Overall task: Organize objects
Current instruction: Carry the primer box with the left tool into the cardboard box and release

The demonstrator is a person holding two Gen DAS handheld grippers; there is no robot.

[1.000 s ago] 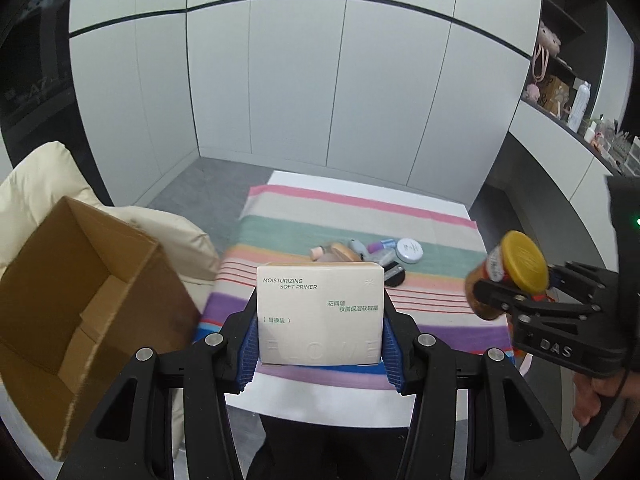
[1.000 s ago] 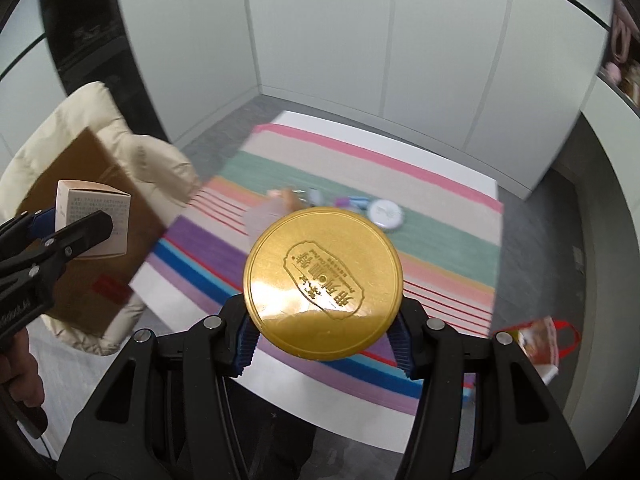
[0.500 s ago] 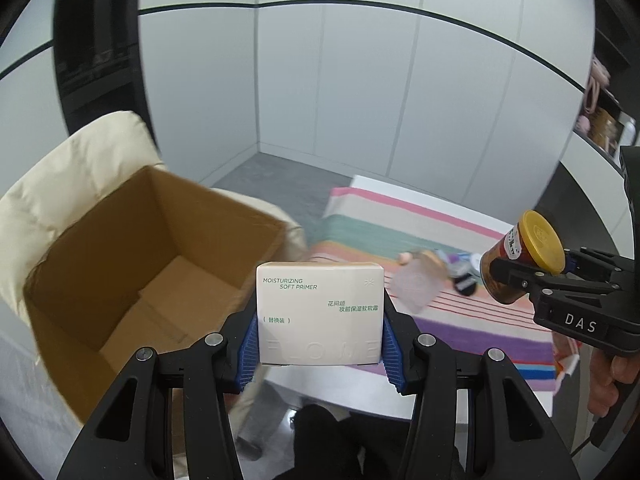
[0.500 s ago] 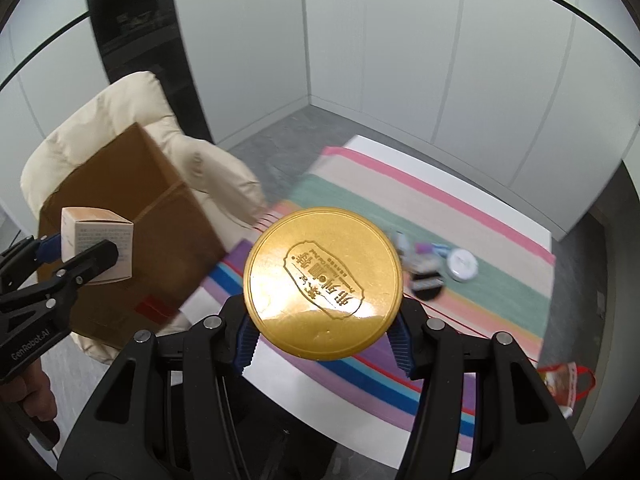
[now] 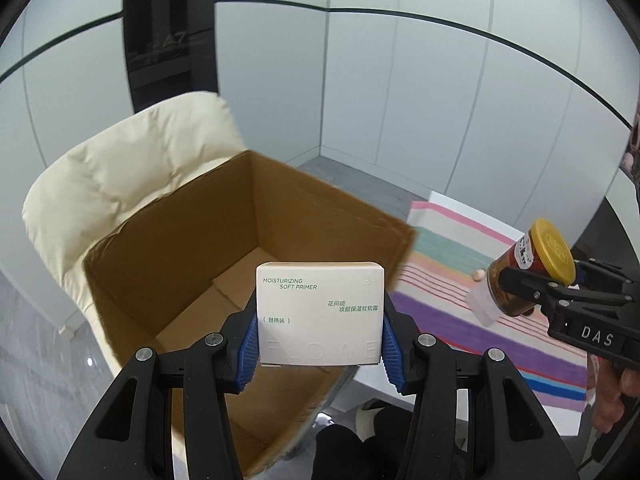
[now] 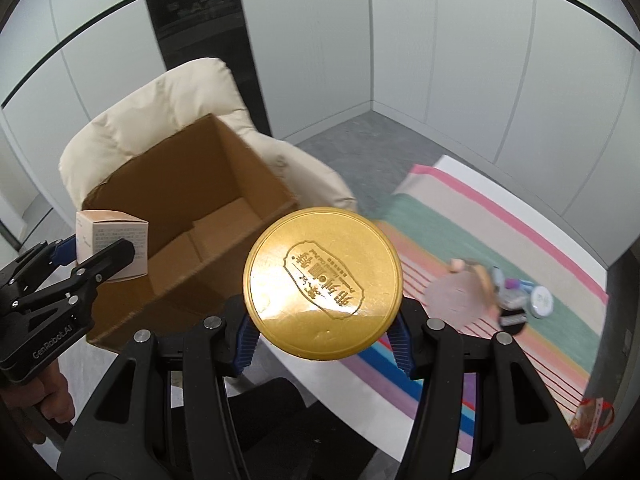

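1. Left claw: clamped on a white primer box; blue pads press both side faces. Box upright, printed face twd the camera, reads "MOISTURIZING SOFT PRIMER" w/ green Chinese text below.
2. Right claw: clamped on a brown jar. In the right wrist view its gold lid fills the middle, embossed stamp on top, pads gripping just under the lid rim on both sides.
3. Primer box is in the air over the near edge of an open cardboard carton; carton inside looks bare, only bottom flaps showing.
4. Carton sits on a cream padded chair; chair back rises behind it.
5. Jar is right of the carton in the left wrist view, tilted, lid pointing up-right, held above the striped cloth.
6. Right wrist view: left claw w/ the box is at far left, over the carton's near corner; the person's hand is partly visible on its handle.
7. Striped cloth covers a white surface right of the chair.
8. On the cloth, well apart from both claws: a cluster of small cosmetics, incl. a round white tin and a pinkish bottle, blurred; other bits too smeared to ID.
9. A red-and-white packet lies past the surface's right edge, low in the right wrist view.
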